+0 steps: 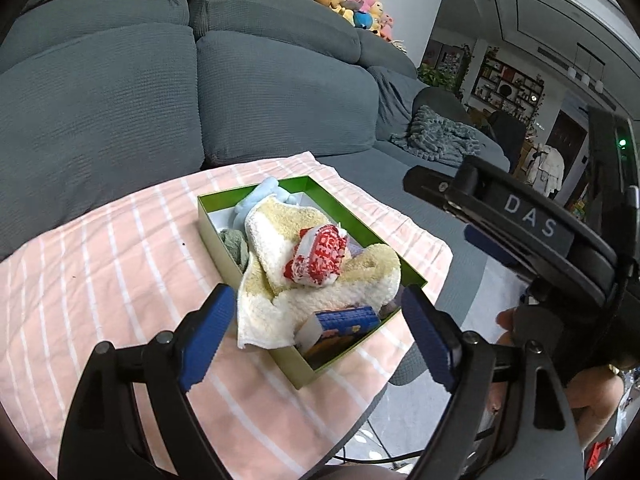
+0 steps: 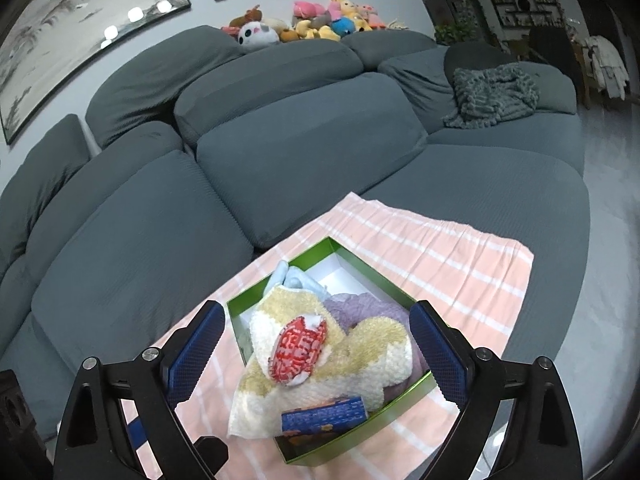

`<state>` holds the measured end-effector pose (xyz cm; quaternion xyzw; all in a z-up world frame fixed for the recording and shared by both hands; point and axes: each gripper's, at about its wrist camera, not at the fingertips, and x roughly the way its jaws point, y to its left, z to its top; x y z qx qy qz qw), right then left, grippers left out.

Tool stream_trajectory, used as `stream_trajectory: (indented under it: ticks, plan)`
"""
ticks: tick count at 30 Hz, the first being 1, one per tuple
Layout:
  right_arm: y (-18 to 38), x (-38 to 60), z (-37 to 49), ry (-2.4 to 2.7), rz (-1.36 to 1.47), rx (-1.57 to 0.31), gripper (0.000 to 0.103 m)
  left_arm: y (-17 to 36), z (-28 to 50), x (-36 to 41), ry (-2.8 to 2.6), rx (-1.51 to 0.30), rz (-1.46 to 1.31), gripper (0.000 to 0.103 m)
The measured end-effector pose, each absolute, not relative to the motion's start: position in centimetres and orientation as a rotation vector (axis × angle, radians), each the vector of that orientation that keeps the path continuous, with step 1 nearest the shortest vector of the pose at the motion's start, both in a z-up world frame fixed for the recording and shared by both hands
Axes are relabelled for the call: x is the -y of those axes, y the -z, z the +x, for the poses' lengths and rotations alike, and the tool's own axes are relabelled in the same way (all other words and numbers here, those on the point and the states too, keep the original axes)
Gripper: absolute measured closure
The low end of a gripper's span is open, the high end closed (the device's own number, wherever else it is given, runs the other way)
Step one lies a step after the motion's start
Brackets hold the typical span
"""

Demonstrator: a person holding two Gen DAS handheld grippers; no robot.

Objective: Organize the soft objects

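Hovering over the green box (image 1: 362,226), your left tongs (image 1: 318,334) and right tongs (image 2: 318,354) gape wide, empty; the fluffy towel (image 2: 320,384) and red pouch (image 2: 298,354) lie inside it, on the pink cloth (image 1: 100,280).

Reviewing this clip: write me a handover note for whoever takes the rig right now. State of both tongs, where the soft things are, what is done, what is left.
Left tongs: open, empty, hovering over the near end of the green box.
Right tongs: open, empty, above the same box.
In the box: yellow-and-white towel, red-and-white pouch on top of it, light blue cloth at the far end, grey-green cloth, purple cloth, blue patterned box.
Done: the soft items sit in the box on the pink striped cloth.
Left: one towel corner hangs over the box wall; probably tuck it in.
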<state>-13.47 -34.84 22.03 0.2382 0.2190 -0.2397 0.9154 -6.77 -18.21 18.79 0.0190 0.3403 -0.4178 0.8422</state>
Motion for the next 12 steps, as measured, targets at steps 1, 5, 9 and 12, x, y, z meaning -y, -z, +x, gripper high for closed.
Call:
stream_trajectory:
  ticks: [1, 5, 9, 12]
  plan:
    - [-22.12, 34.79, -13.51, 0.497, 0.484, -0.448, 0.009, -18.81, -6.85, 18.24, 0.876, -0.713, 0.046, 0.018]
    - [-22.15, 34.66, -13.44, 0.515, 0.473, -0.451, 0.009, -18.81, -6.84, 18.19, 0.875, -0.71, 0.042, 0.018]
    - [-22.07, 34.54, -13.13, 0.548, 0.458, -0.467, 0.009, -18.61, -6.9, 18.09, 0.872, -0.712, 0.041, 0.018]
    - [-22.14, 34.35, -13.02, 0.559, 0.449, -0.469, 0.009, -18.56, -7.13, 18.08, 0.867, -0.697, 0.06, 0.018]
